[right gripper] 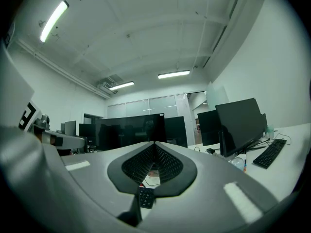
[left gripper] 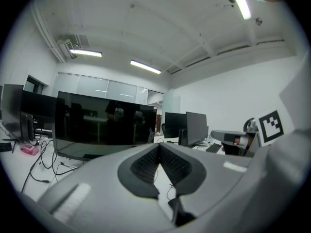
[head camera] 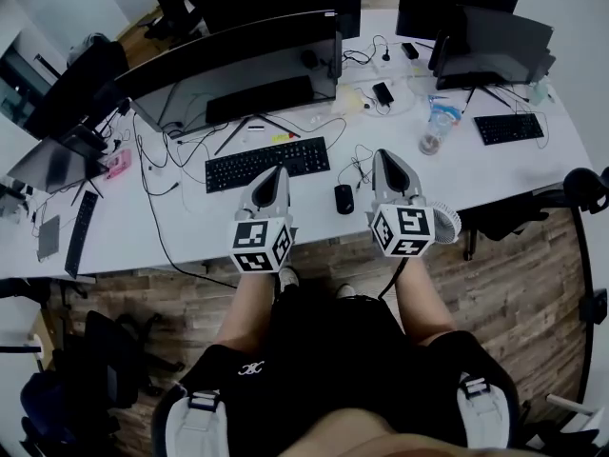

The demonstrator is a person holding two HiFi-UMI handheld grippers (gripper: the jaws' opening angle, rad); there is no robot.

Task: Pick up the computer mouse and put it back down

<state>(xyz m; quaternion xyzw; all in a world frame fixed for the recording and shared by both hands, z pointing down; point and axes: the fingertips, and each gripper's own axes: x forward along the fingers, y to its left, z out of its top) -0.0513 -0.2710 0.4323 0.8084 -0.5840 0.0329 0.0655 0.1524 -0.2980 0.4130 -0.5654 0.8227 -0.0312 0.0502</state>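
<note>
A black computer mouse (head camera: pixel 343 199) lies on the white desk (head camera: pixel 495 174), just right of the black keyboard (head camera: pixel 267 163). My left gripper (head camera: pixel 279 172) hovers over the desk's front edge, left of the mouse, its jaws shut and empty. My right gripper (head camera: pixel 381 156) hangs right of the mouse, jaws shut with nothing between them. In the left gripper view the closed tips (left gripper: pixel 159 146) point at a wide dark monitor (left gripper: pixel 104 125). In the right gripper view the closed tips (right gripper: pixel 154 144) point toward monitors, with part of the keyboard (right gripper: pixel 146 197) below.
A wide monitor (head camera: pixel 233 69) stands behind the keyboard, with cables trailing over the desk. A water bottle (head camera: pixel 437 128) and a second keyboard (head camera: pixel 509 128) lie to the right. Another monitor (head camera: pixel 495 41) stands at the far right. My legs and the wood floor (head camera: pixel 514 293) are below.
</note>
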